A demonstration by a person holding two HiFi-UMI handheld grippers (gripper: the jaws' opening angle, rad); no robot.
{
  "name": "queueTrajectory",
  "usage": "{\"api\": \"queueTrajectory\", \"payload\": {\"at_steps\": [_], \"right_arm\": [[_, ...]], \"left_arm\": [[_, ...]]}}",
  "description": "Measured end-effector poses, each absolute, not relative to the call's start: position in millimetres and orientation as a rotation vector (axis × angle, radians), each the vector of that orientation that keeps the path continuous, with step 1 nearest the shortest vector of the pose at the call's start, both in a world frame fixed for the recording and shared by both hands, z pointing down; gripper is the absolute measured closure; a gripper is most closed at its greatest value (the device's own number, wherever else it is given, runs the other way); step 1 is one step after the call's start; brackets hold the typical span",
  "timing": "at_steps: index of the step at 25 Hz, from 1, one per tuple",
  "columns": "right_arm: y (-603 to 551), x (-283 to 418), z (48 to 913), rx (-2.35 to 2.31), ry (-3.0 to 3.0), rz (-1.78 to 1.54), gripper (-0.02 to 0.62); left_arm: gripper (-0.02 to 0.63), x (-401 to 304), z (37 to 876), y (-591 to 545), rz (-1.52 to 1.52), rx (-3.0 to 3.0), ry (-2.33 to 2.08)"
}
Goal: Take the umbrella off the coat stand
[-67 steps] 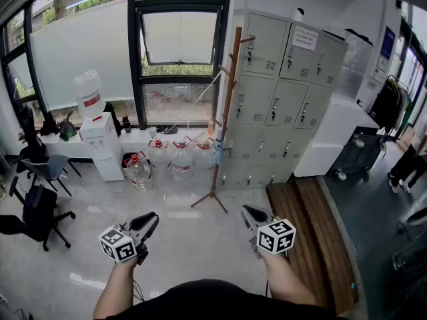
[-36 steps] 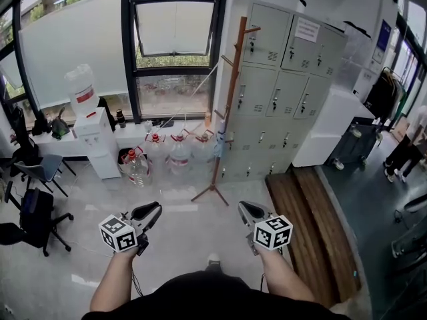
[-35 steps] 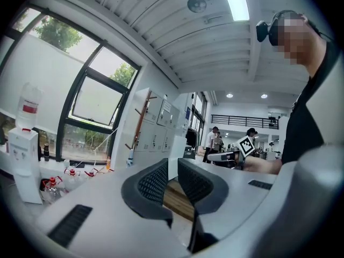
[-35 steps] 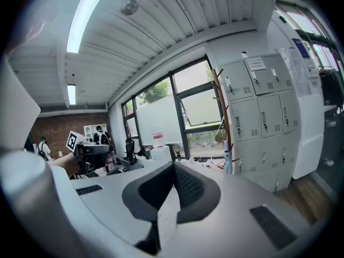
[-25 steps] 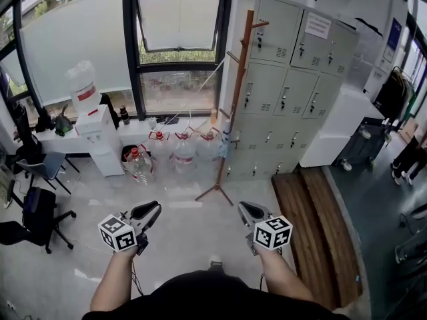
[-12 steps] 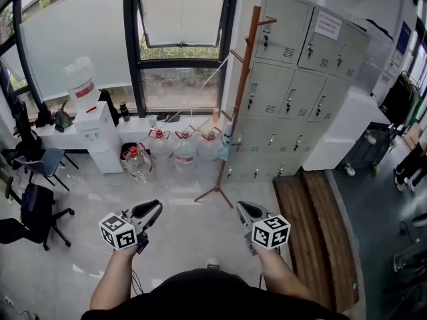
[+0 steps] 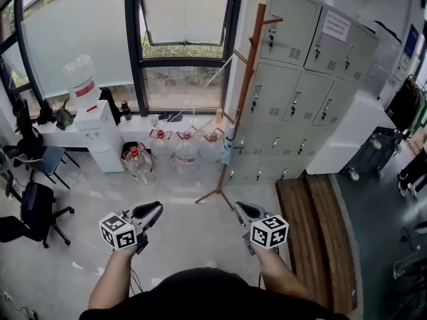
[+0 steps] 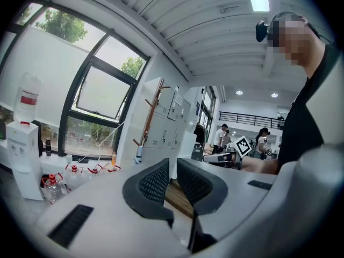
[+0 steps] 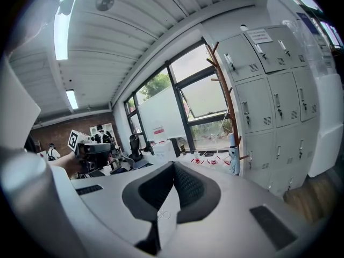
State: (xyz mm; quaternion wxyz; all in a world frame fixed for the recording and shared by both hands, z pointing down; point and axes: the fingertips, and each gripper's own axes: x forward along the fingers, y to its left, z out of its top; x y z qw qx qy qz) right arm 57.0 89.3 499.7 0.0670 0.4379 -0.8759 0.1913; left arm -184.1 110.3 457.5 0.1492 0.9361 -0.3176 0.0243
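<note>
Hanging folded on a low peg of the coat stand (image 7: 241, 99), the umbrella (image 7: 229, 149) is at about 12 o'clock from the right gripper (image 7: 243, 211) and well apart from it. Left gripper (image 7: 151, 212) is at 9 o'clock of the right one, jaws at a narrow slit with nothing in it. Right gripper's jaws meet at the tips, empty. Lockers (image 7: 300, 92) stand at the stand's 3 o'clock.

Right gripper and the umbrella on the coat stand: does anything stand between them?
No. In the head view, only pale floor and the coat stand's feet lie between the right gripper and the hanging umbrella.
</note>
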Motion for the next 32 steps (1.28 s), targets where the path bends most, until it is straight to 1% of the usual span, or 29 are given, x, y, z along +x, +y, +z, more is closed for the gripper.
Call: {"api": "queueTrajectory", "payload": {"at_steps": [22,32], "right_arm": [[-34,103,498,1.213,-2.655,0.578,0.581],[-60,133,501,1.194,-2.661,0.568,0.581]], "left_arm": [[0.560,-127,457,3,0.073,2.658,-0.946],[0.565,-102,455,-29,0.021,2.655,-0.987]]}}
